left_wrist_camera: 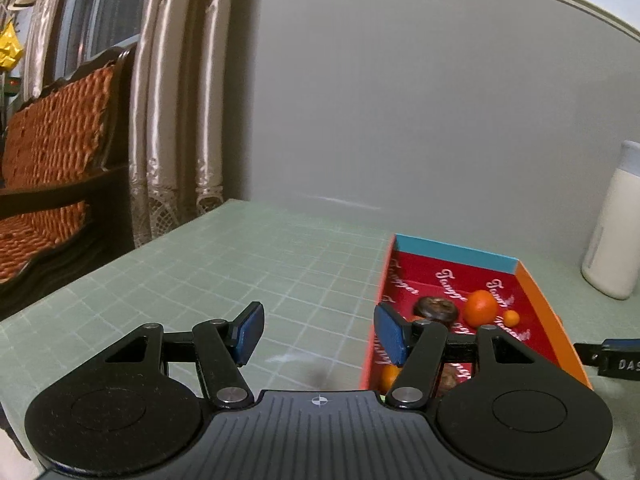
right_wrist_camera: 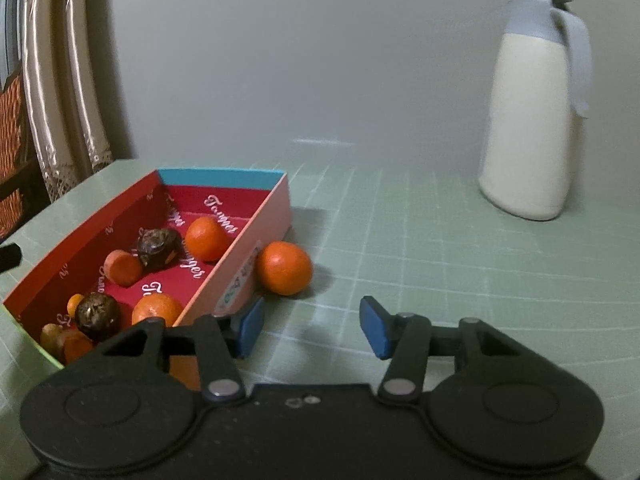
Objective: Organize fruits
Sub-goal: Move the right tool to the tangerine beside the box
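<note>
left gripper point(left_wrist_camera: 318, 330) jaws apart, empty, beside red box point(right_wrist_camera: 92, 216); right gripper point(right_wrist_camera: 310, 326) jaws apart, empty, near loose orange point(right_wrist_camera: 284, 267) touching box wall

Box point(right_wrist_camera: 240, 236), red inner lining — a white script word repeated across floor and walls, reading roughly "Temper", spelling uncertain. Sticker point(right_wrist_camera: 240, 280) on the box's outer side wall — print too blurred to read. Black part point(left_wrist_camera: 618, 364) at right edge — white letters "DAS", cut off.
</note>
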